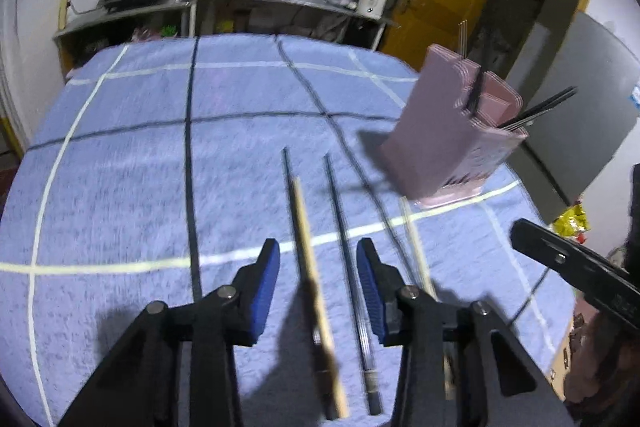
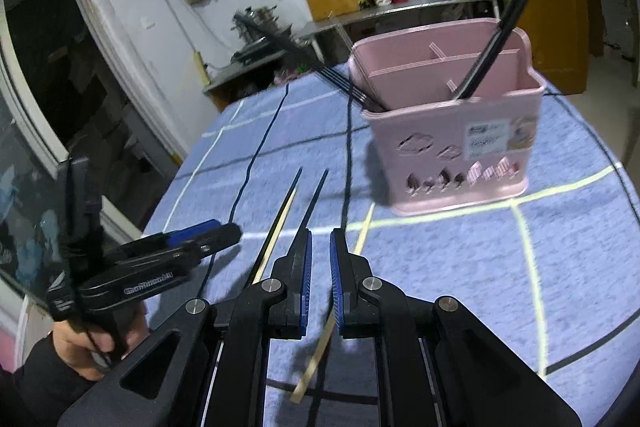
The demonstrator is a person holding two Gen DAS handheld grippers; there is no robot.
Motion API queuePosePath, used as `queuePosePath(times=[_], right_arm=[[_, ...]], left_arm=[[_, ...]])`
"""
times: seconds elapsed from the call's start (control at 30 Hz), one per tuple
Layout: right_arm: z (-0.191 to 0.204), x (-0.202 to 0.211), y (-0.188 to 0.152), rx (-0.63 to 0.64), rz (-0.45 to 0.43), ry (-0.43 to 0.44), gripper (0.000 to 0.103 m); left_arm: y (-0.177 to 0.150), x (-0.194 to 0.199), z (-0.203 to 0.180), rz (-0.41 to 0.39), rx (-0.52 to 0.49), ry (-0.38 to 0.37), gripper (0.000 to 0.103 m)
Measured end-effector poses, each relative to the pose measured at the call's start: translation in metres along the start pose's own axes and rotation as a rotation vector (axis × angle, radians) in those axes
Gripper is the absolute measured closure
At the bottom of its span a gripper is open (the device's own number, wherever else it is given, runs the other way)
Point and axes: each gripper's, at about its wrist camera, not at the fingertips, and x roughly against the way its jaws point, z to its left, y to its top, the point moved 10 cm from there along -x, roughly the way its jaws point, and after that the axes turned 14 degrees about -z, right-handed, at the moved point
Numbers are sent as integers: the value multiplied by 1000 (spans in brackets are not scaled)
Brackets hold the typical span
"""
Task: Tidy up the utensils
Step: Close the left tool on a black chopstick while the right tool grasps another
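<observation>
Motion blur on holder [image 1: 436, 131] + cloth [image 1: 160, 155] — rightmost wooden chopstick [image 1: 416, 243] partly hidden by jaws.

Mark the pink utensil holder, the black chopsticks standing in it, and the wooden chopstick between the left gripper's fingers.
pink utensil holder [image 2: 452, 143]: right wrist view, front wall.
black chopsticks [image 2: 494, 39]: right wrist view, mid-shaft above the rim.
wooden chopstick [image 1: 308, 247]: left wrist view, middle of the pale shaft.

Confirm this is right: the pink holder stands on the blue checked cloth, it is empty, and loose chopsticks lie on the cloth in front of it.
Not quite: the pink holder is not empty. The right wrist view shows dark chopsticks leaning in its compartments. The rest holds: it stands on the blue checked cloth, and loose chopsticks lie on the cloth in front of it.
</observation>
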Motion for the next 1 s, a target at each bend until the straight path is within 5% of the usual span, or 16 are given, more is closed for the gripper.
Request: queuePosePath(times=[0.3,0.7,0.77,0.83,1.0], right_arm=[[0,-17,-14,-4,42,0,94],[1,-21,-15,-8,53,0,94],[2,-19,-15,-5,53,0,94],[2,-19,-16,-7,56,-1,94],[7,-24,-20,-1,69,8,94]], left_arm=[[-24,-29,19,60,12,70,67],[-23,-35,12,18,-54,119,67],[-23,-35,13,12,-65,134,71],[-25,-35,16,17,-107,178,86],[-26,-28,27,25,-82,188,93]])
